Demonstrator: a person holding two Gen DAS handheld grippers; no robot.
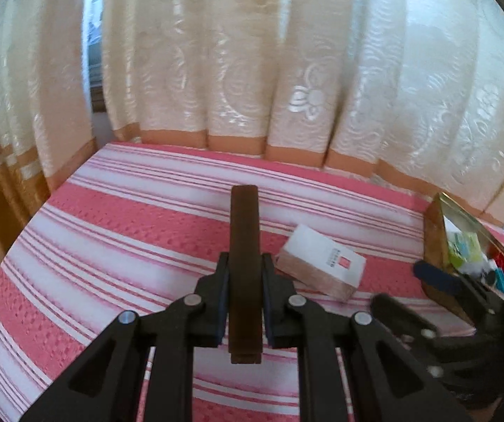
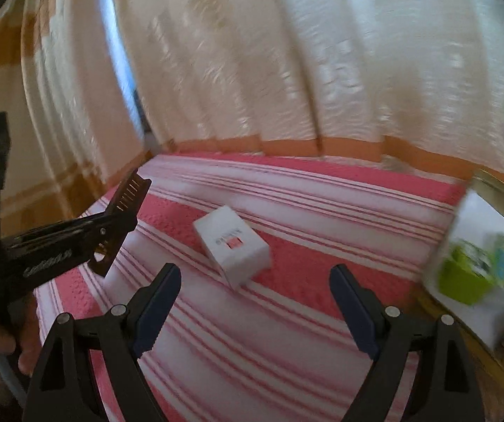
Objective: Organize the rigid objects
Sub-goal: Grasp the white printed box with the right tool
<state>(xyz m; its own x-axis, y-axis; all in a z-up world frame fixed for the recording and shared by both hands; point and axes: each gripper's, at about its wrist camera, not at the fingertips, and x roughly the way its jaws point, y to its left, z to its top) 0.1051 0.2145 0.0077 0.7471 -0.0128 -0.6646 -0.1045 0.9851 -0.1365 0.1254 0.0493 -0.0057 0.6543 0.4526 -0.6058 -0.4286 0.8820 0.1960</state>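
My left gripper [image 1: 244,274] is shut on a dark brown comb [image 1: 244,246], seen edge-on and held above the striped cloth; in the right wrist view the comb [image 2: 121,221] shows its teeth at the left, in the left gripper [image 2: 109,237]. My right gripper [image 2: 255,281] is open and empty, above the cloth just in front of a small white box [image 2: 232,246] with a red mark. The box also lies right of the comb in the left wrist view [image 1: 322,263]. A gold tin [image 1: 438,242] with several small items sits at the right.
A pink and white striped cloth [image 1: 128,232] covers the table. Cream patterned curtains [image 1: 252,70] hang close behind its far edge. The gold tin's rim [image 2: 498,183] appears blurred at the right edge of the right wrist view.
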